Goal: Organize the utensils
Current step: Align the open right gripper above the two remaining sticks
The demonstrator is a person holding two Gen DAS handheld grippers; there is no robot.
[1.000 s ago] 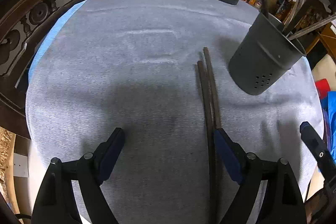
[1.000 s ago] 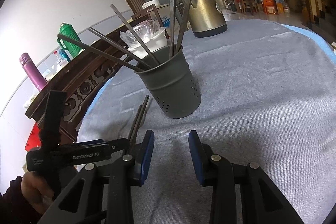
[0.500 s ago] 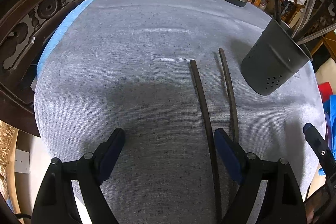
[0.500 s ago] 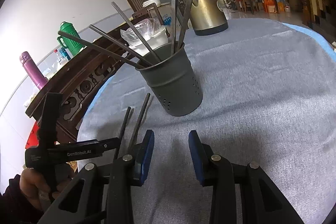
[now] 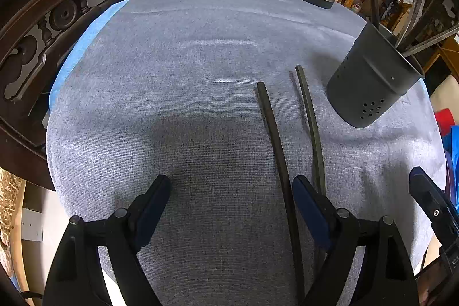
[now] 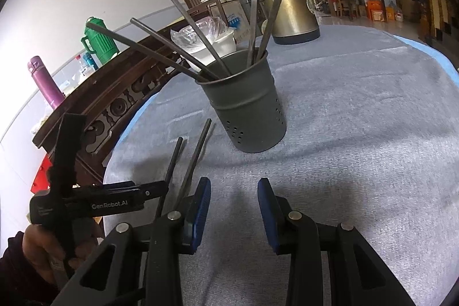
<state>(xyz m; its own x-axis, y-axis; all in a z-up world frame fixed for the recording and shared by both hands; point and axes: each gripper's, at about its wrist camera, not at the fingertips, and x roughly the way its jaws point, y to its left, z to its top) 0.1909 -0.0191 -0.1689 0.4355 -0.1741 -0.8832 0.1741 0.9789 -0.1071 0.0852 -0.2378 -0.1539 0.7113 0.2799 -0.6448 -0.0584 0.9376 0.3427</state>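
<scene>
Two dark chopsticks (image 5: 275, 139) lie apart on the grey tablecloth (image 5: 172, 105), just left of the perforated holder (image 5: 370, 88). Left gripper (image 5: 231, 202) hovers wide open over the near chopstick ends. Right gripper (image 6: 233, 200) stands narrower, empty.

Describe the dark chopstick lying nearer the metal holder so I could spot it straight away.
On the grey tablecloth, find the dark perforated utensil holder with chopsticks standing in it. Two dark chopsticks lie loose beside it. The one you want lies closer to the holder; its neighbour lies farther out.
</scene>
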